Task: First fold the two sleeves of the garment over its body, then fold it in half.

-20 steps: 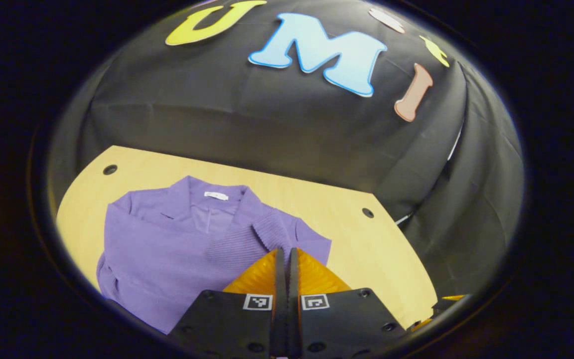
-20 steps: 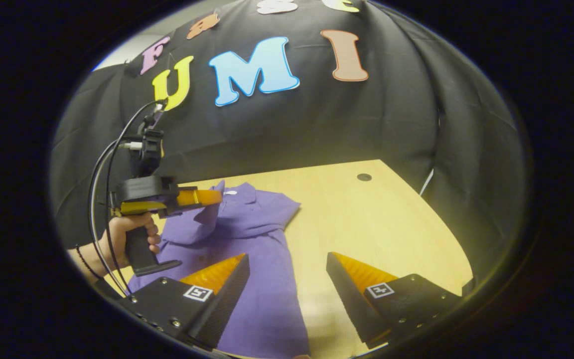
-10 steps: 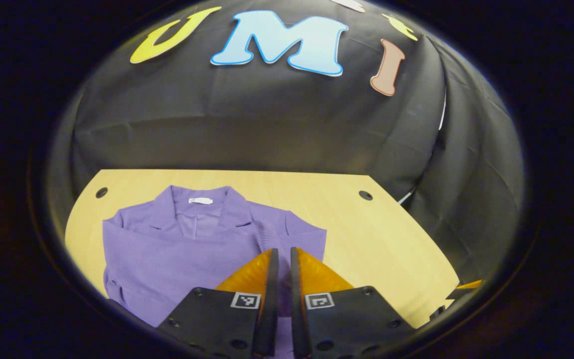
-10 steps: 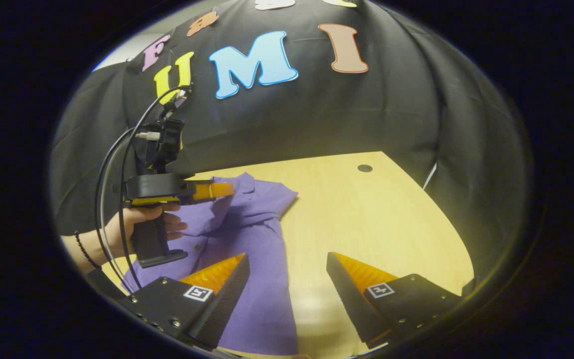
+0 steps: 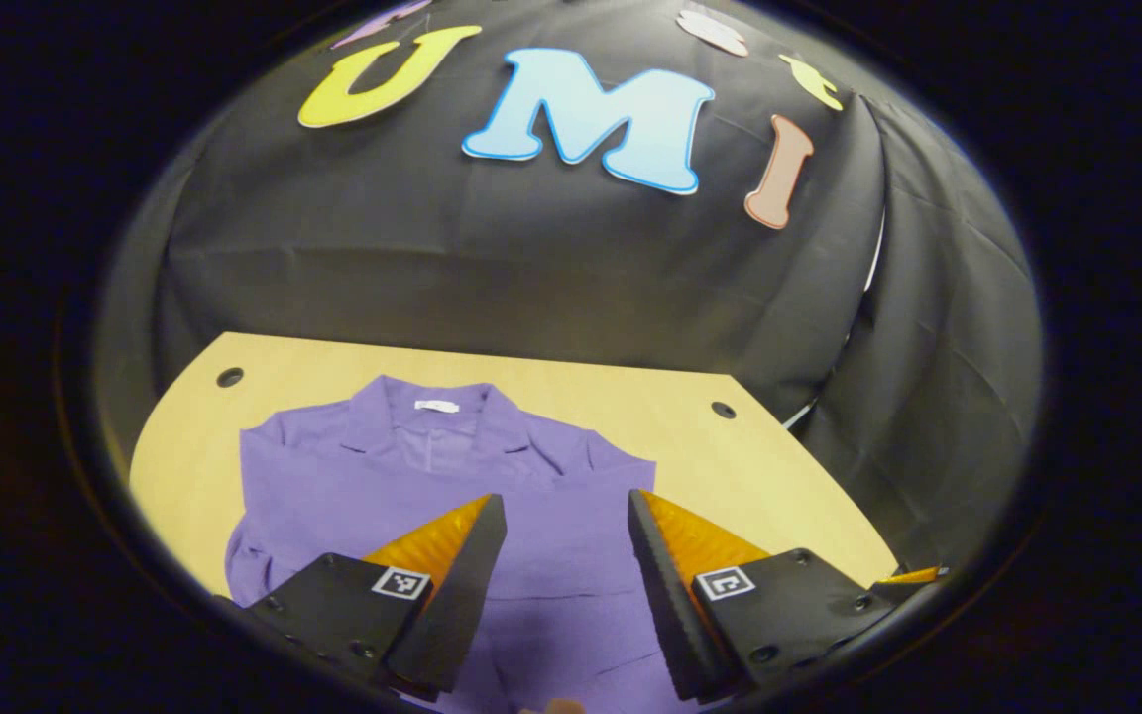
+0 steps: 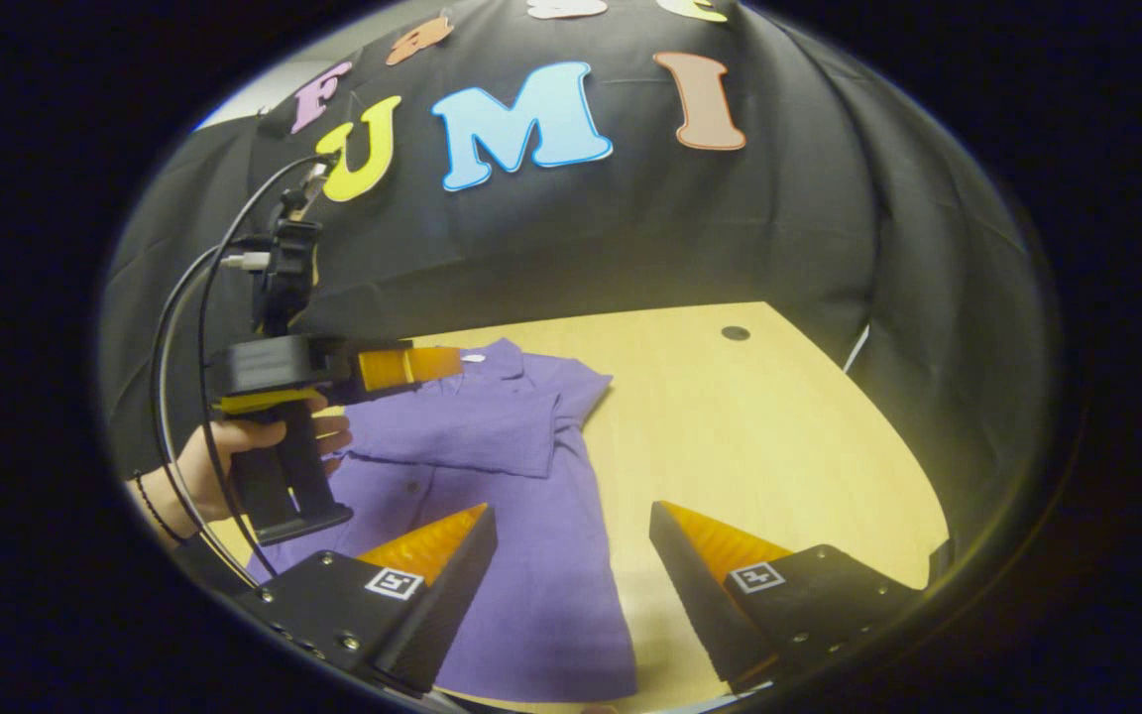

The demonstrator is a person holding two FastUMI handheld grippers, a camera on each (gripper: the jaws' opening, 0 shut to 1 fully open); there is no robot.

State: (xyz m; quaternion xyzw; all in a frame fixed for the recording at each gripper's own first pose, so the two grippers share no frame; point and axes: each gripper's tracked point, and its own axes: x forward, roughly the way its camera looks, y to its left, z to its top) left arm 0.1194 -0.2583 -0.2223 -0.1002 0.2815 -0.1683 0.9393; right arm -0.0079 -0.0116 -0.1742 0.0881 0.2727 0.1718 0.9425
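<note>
A purple collared garment [image 5: 432,476] lies flat on the wooden table [image 5: 720,466], collar toward the booth wall. In the right gripper view a sleeve [image 6: 472,431] lies folded across the garment's [image 6: 541,585] chest. My left gripper [image 5: 564,516] hovers open above the garment's body with nothing between its fingers. The right gripper view also takes in the left gripper [image 6: 412,365], held by a hand [image 6: 209,466] above the collar area. My right gripper [image 6: 573,526] stands open over the garment's right edge and the bare table [image 6: 759,436].
The table has small round holes near its far corners [image 5: 230,377] [image 5: 723,409] [image 6: 735,333]. Black cloth walls close in behind and to the right. Cables [image 6: 194,317] trail from the left gripper's handle.
My left gripper has opened and let go of the sleeve, which now lies flat across the chest. The right gripper has hardly moved.
</note>
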